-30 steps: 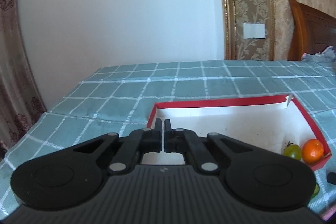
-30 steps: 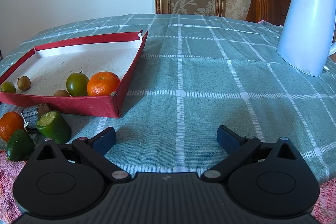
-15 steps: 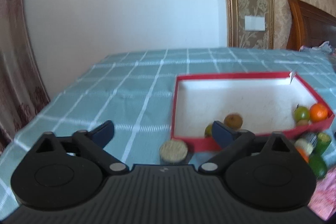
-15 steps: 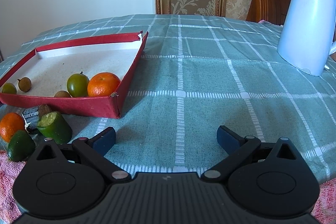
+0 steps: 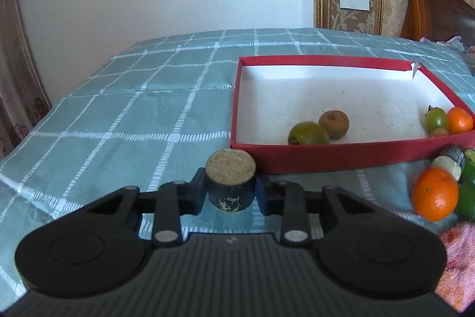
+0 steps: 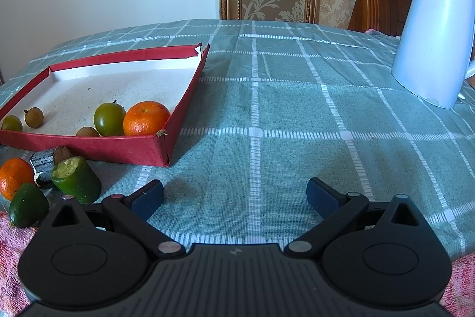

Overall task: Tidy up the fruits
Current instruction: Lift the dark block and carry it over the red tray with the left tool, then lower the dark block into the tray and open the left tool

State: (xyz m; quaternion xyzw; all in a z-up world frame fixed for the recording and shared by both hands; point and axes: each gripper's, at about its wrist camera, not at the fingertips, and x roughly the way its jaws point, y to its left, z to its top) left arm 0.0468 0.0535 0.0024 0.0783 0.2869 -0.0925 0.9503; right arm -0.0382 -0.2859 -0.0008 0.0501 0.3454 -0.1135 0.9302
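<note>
Checked tablecloth (image 5: 124, 115) underneath. We see left gripper (image 5: 230, 192) clamped on the upright dark cylinder piece (image 5: 231, 183) — red tray (image 5: 341, 158) lies just ahead-right of it, near edge closest. Right gripper (image 6: 234, 195) gapes, empty — farther off.

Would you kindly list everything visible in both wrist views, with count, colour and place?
Tray: one, red with white floor, on tablecloth.
Fruits in tray: five; orange, green tomato, two brown, one olive.
Loose oranges: one, near the tray's front wall.
Green pieces: two, by loose orange.
Dark cylinder: one, tan top, standing between left jaws.
Kettle: one, white, far right.
Tablecloth: teal check.
Left gripper: black, gripping cylinder.
Right gripper: black, open.
</note>
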